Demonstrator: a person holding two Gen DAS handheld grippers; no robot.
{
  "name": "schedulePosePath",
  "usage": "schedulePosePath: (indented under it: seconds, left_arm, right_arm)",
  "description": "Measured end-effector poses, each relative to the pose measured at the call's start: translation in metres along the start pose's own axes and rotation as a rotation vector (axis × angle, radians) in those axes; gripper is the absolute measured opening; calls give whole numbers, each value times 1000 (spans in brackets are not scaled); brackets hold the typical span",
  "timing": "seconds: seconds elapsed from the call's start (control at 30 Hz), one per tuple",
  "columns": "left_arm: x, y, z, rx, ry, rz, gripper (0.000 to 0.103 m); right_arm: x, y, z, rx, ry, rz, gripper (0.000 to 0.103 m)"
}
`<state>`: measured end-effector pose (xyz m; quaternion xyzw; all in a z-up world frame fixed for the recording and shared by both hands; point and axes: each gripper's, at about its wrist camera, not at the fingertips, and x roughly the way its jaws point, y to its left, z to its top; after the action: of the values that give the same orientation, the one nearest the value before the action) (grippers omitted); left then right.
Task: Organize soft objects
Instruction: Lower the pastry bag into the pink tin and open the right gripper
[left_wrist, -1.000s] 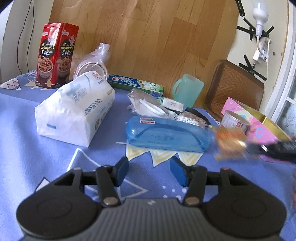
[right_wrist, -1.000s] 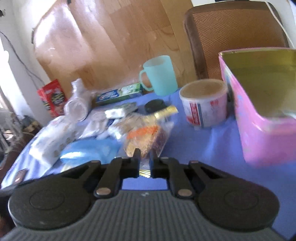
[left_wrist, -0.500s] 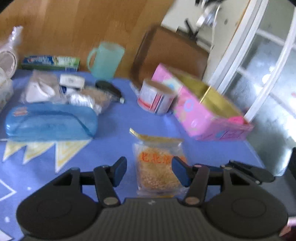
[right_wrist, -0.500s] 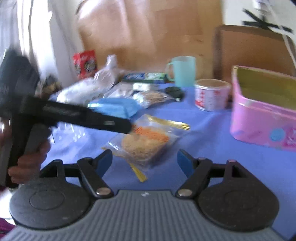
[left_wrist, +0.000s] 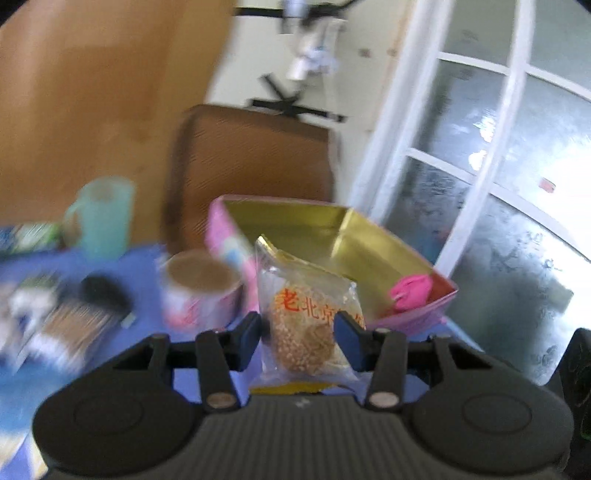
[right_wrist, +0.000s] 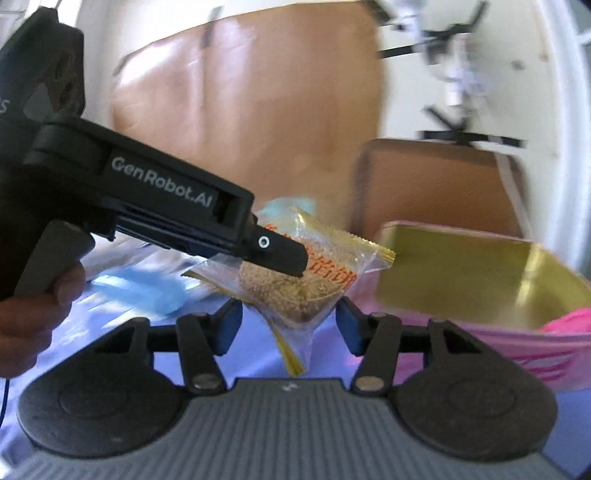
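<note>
A clear snack packet (left_wrist: 306, 321) with a sesame-coated cake and red print hangs in the air, pinched between the blue pads of my left gripper (left_wrist: 299, 330), whose jaws are closing on it. The right wrist view shows the left gripper (right_wrist: 291, 258) reaching in from the left with the packet (right_wrist: 295, 291) in its tips. My right gripper (right_wrist: 288, 325) sits just below; its jaws are closing but stand wide, and the packet's lower corner dangles between them untouched. Behind it stands the pink box (left_wrist: 343, 229) with a gold inside (right_wrist: 461, 266), and a pink soft thing (left_wrist: 410, 291) lies in it.
Left of the box are a white tub (left_wrist: 199, 291) and a teal mug (left_wrist: 99, 218) on the blue cloth. A brown tray (left_wrist: 251, 162) leans on the wall behind. A blue case (right_wrist: 140, 291) lies further left. A window (left_wrist: 498, 184) is on the right. A hand (right_wrist: 33, 314) grips the left handle.
My right gripper let go of the packet and opened wide. My left gripper swung right, closed on the packet and lifted it off the cloth toward the pink box.
</note>
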<state>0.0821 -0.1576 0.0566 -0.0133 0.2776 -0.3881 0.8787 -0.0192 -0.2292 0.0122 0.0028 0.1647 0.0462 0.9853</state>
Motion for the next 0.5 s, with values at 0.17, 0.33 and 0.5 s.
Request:
schedulePosePath:
  seconds: [0.17, 0.33, 0.5]
  left_arm:
    - [45, -33, 14, 98, -59, 34, 57]
    - [35, -22, 0, 50, -63, 62, 56]
    - [-12, 9, -29, 26, -75, 108, 58]
  right_arm:
    - [20, -48, 13, 51, -26, -175, 59]
    - [50, -76, 2, 13, 8, -404, 72]
    - [23, -86, 0, 133, -47, -363, 72]
